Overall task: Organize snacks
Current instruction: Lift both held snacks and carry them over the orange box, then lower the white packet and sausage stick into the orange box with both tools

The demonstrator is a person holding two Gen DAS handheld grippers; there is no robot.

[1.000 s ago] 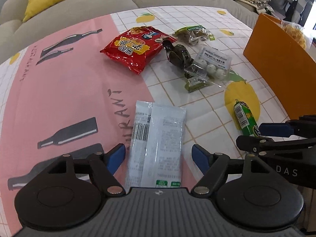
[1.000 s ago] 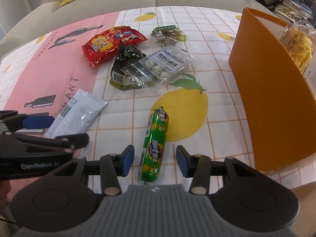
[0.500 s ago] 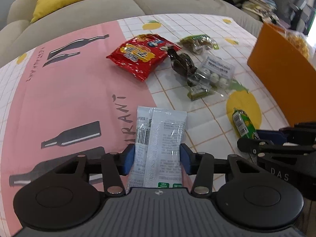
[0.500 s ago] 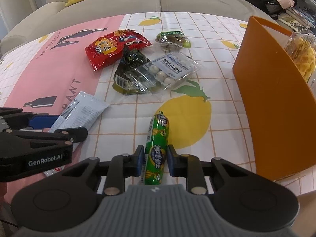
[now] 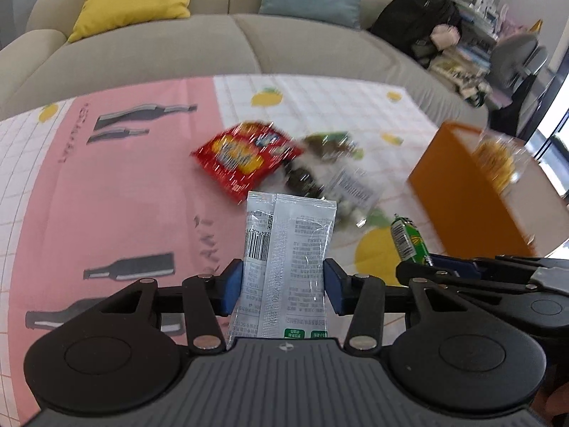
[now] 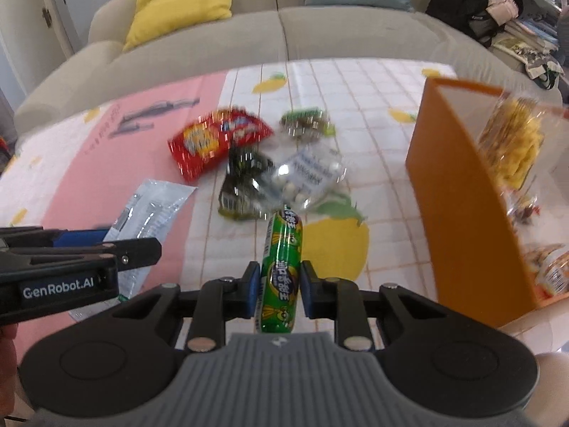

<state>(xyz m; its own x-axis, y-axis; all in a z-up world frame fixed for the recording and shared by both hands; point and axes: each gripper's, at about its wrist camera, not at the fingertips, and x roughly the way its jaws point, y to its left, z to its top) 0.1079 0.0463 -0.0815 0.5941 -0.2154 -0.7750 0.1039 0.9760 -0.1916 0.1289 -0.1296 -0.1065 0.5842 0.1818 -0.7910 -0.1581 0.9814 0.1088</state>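
Observation:
My left gripper (image 5: 283,286) is shut on a white flat snack packet (image 5: 288,249) and holds it above the tablecloth; the packet also shows in the right wrist view (image 6: 149,213). My right gripper (image 6: 276,286) is shut on a green sausage stick (image 6: 281,267), lifted off the table; its tip shows in the left wrist view (image 5: 409,240). On the cloth lie a red chip bag (image 6: 217,140), a dark packet (image 6: 242,185), a clear pack of white balls (image 6: 309,178) and a small green-edged packet (image 6: 307,124).
An orange box (image 6: 462,192) stands at the right with yellow snacks (image 6: 512,149) inside. A beige sofa (image 5: 177,46) with yellow and blue cushions lies behind the table. The left gripper body (image 6: 64,267) sits left of my right gripper.
Both grippers closed on their items, the left on the white packet, the right on the green sausage, and both have lifted them off the cloth, with the views tilting up.

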